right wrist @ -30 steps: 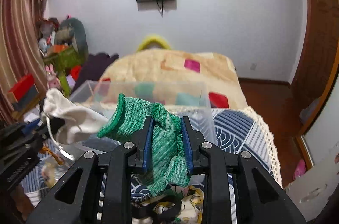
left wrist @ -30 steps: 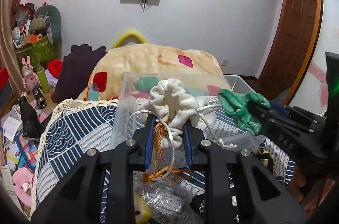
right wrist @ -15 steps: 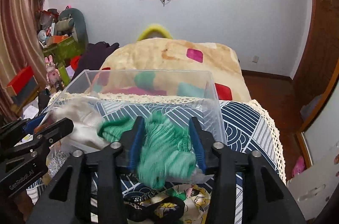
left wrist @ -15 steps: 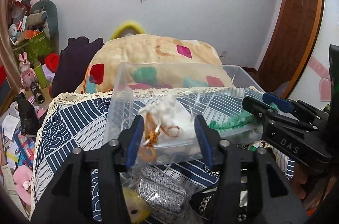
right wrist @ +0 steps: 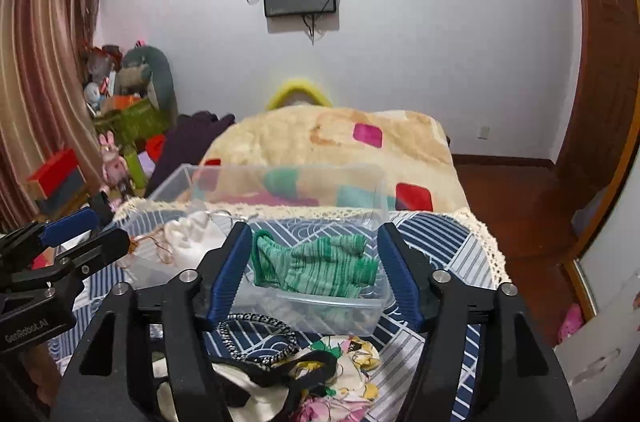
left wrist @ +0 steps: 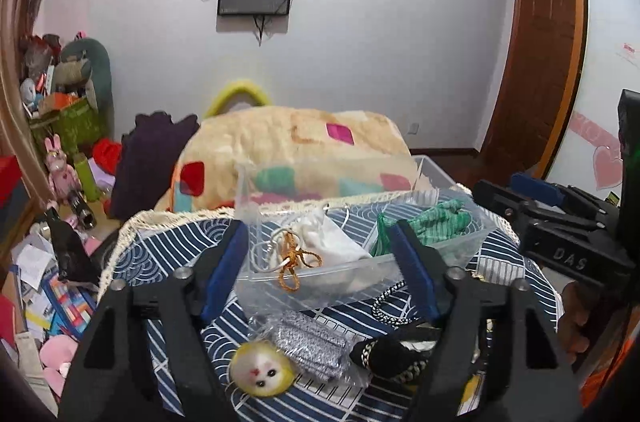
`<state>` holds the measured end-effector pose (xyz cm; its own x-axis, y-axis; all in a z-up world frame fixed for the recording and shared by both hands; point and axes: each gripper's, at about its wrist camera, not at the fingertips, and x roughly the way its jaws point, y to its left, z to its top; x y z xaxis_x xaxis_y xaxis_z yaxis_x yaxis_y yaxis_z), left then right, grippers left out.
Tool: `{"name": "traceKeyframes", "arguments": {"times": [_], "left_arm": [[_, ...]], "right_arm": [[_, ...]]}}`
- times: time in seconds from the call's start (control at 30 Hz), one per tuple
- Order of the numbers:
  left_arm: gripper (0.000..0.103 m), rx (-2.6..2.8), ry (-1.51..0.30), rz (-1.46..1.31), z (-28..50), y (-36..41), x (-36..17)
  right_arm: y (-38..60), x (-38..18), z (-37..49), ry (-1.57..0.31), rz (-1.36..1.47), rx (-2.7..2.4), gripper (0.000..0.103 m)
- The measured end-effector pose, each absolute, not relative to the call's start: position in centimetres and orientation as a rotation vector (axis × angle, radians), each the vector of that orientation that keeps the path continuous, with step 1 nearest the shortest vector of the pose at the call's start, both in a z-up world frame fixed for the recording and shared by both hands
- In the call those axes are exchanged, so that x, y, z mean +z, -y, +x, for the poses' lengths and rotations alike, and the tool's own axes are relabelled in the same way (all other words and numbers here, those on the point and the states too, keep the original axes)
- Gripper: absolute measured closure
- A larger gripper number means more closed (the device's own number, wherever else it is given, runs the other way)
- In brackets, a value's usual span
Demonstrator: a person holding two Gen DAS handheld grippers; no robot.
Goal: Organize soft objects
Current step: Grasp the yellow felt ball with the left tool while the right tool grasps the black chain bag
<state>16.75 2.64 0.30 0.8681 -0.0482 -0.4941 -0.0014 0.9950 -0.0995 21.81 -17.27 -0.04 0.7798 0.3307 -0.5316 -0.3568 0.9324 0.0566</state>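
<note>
A black-and-white braided cord (right wrist: 256, 326) and floral cloth (right wrist: 344, 362) lie before the clear plastic bin (right wrist: 320, 310). Inside rest a knitted green glove (right wrist: 316, 264) and white drawstring pouch (left wrist: 332, 242). Both the left gripper (left wrist: 316, 262) and right gripper (right wrist: 314, 264) are opening, empty.

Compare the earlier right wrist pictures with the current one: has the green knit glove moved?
Yes. The green knit glove has dropped from between the right tool's pads into the clear plastic bin; the tool's jaws are opening, clear of it.

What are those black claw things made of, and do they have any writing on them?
Both look like matte black plastic. The left gripper and right gripper each have two angular fingers lined with ribbed blue pads and silver bolts at the joints. White lettering marks their sides: "GenRobot.AI" on the left, "DAS" on the right.
</note>
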Motion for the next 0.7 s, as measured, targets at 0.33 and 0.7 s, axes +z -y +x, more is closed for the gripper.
{"name": "traceKeyframes", "arguments": {"times": [0.33,0.7], "left_arm": [[0.009,-0.022,-0.48,-0.098,12.5,-3.6,0.6],[0.008,0.052,-0.595,-0.092,10.8,-5.5,-5.0]], "right_arm": [[19.0,1.9,17.7,-0.448,-0.047,0.371,0.021],[19.7,-1.6,16.2,-0.54,-0.023,0.396,0.021]]}}
